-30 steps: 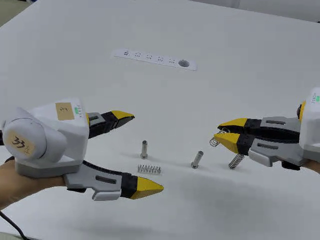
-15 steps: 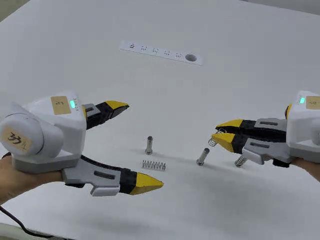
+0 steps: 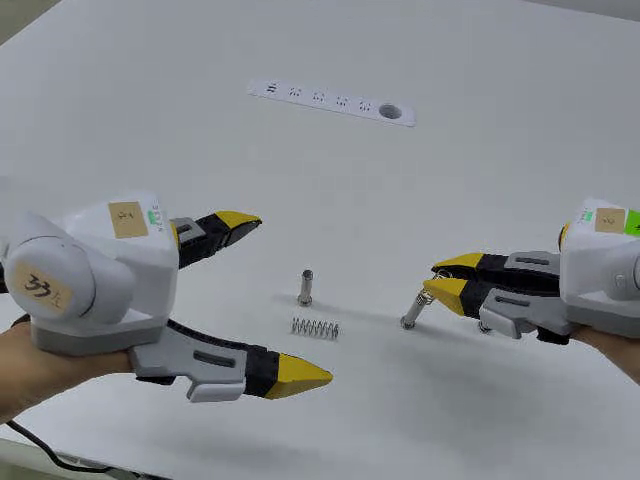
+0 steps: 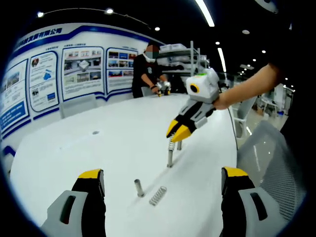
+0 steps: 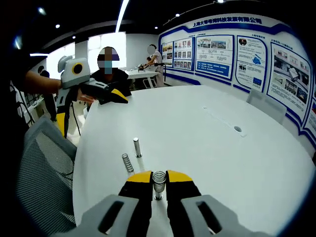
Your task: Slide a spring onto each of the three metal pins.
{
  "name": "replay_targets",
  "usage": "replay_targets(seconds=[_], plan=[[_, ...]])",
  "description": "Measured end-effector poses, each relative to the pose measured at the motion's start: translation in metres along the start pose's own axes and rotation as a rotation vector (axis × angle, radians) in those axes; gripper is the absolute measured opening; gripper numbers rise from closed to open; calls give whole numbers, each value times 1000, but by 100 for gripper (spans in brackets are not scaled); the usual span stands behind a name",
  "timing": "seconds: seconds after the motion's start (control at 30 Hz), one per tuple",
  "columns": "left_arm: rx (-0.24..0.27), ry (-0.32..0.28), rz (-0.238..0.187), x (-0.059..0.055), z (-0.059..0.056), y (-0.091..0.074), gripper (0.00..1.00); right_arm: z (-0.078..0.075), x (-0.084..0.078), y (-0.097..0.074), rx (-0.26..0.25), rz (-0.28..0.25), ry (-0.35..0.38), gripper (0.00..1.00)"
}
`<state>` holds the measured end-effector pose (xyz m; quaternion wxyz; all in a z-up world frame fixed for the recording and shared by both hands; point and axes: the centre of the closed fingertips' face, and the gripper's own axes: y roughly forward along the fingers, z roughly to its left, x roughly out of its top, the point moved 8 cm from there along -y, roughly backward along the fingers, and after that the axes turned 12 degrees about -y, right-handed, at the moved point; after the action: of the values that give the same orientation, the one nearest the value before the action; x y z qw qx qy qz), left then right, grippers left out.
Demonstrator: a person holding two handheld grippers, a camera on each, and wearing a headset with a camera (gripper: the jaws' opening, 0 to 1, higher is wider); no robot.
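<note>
Head view: white table (image 3: 150, 100) carries a flush socket strip (image 3: 330, 102) on its far side. Left gripper (image 3: 288, 297) is held low at the near left, its 2 yellow-tipped jaws spread wide with nothing between them. First pin (image 3: 305, 287) stands upright on the table between the 2 grippers. Loose spring (image 3: 315, 327) lies flat just beside it on the near side, not touching it. Right gripper (image 3: 432, 280) comes in from the right with its jaws drawn nearly together.

Right gripper view: those jaws pinch the held spring (image 5: 158, 180) by its sides, the coil seen end-on.

Left gripper view: the held spring hangs from the yellow tips, and its lower end meets the top of the second pin (image 4: 170, 159), which stands on the table. Whether the coil has passed over the pin's tip cannot be told. Third pin (image 4: 178, 144) stands just behind, partly hidden.
</note>
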<state>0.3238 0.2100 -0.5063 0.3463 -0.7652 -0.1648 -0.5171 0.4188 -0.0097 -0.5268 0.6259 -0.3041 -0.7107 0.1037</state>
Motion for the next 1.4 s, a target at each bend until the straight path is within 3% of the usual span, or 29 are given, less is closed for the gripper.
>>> replay_targets(seconds=[0.4, 0.97, 1.4], plan=[[-5, -2, 4, 0, -2, 1, 100, 5, -2, 6, -5, 16, -19, 11], [16, 1, 10, 3, 4, -3, 100, 6, -17, 23, -12, 92, -36, 11], [16, -7, 28, -2, 3, -3, 100, 11, -25, 31, -11, 128, -31, 11]])
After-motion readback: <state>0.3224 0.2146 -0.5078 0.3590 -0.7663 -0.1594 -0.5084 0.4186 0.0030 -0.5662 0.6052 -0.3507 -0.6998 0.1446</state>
